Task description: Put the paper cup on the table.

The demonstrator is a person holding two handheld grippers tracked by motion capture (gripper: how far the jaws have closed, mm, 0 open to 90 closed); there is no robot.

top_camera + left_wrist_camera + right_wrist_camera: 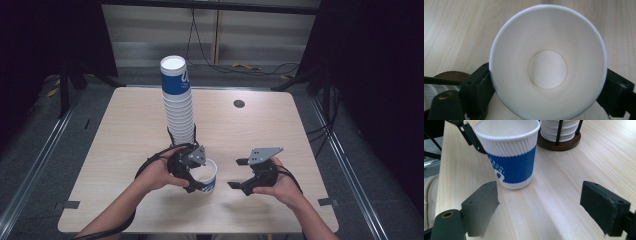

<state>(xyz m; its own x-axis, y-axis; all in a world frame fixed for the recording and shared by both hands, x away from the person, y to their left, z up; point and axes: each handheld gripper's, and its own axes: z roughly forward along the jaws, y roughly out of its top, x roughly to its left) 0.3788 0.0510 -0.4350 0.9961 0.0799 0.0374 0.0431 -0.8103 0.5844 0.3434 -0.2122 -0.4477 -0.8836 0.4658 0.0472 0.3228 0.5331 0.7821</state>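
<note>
High cam overhead, tong cams close, sharing cup (510, 157)

Your forearms are bare, with no sleeves, and they enter at the bottom edge of the high view. Your left gripper (199, 181), left of the frame centre, is black, with a grey three-cornered plate on top that has small dark holes. A black cable trails from it toward the lower left of the frame. Your right gripper (237, 173), right of the centre, is the same black with the same grey plate. In the right gripper view, the two jaws are thick, dark blocks with rough, worn pads (482, 206). A brass-coloured ring sits at the lower left.
</note>
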